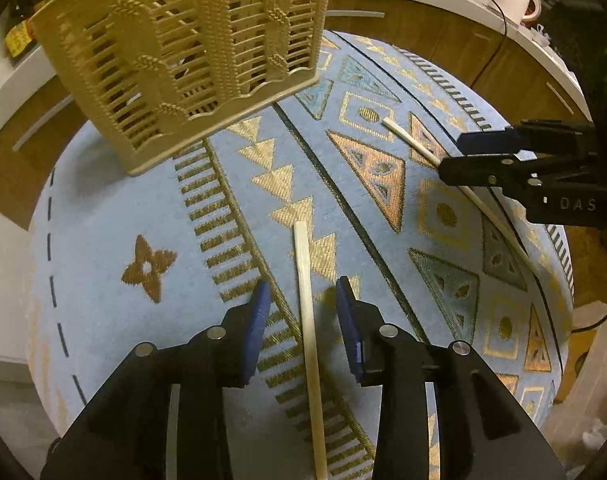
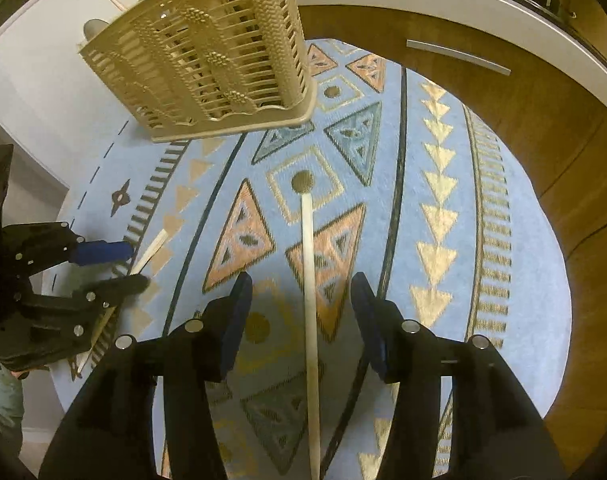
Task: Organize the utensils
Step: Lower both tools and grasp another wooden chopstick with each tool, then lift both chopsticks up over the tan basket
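Plainly, each chopstick is lying on the blue patterned cloth (image 1: 103,240) with its long axis running straight ahead between the fingers of the claw above it — that alignment is what the coming grasp is turning on. The left claw (image 1: 303,300) is straddling the left chopstick (image 1: 305,304), whose far tip is pointing away toward the slatted utensil basket (image 1: 191,52) standing at the far side of the cloth. The right claw (image 2: 301,300) is likewise straddling the right chopstick (image 2: 308,280), whose far tip is reaching a round gold dot in the weave. Each hand is nearest its own stick, and the two sticks are lying well apart.

Both claws are standing partly open, with clear cloth showing on either side of each stick — neither pad is pressing on the wood, so nothing is being held. The basket is sitting ahead of both claws, seemingly the place the sticks are meant for.
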A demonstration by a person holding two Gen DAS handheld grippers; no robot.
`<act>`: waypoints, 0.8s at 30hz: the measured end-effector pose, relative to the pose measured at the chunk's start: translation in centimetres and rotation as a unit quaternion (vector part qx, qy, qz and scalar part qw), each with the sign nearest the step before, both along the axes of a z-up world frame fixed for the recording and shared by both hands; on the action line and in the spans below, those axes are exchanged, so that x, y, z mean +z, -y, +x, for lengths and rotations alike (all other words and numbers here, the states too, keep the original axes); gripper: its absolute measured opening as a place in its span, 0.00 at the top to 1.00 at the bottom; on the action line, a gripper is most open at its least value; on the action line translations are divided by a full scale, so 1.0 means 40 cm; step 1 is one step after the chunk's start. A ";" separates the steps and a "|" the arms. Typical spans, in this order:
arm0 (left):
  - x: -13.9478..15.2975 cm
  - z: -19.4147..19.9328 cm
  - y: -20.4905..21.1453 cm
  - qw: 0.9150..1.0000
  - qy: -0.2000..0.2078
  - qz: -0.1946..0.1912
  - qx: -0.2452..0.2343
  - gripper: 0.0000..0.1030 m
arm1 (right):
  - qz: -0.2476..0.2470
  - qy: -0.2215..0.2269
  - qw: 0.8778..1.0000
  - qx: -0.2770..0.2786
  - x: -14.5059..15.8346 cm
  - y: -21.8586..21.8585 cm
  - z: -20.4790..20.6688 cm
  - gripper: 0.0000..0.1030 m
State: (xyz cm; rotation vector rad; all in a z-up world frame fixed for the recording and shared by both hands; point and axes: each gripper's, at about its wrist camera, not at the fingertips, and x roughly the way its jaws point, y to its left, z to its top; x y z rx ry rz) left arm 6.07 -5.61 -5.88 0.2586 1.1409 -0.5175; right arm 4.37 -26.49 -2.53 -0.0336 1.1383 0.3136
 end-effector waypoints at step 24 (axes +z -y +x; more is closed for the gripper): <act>0.170 -0.003 -0.016 0.993 0.096 -0.071 -0.003 0.96 | -0.017 0.091 0.994 0.053 0.167 -0.065 -0.030 0.96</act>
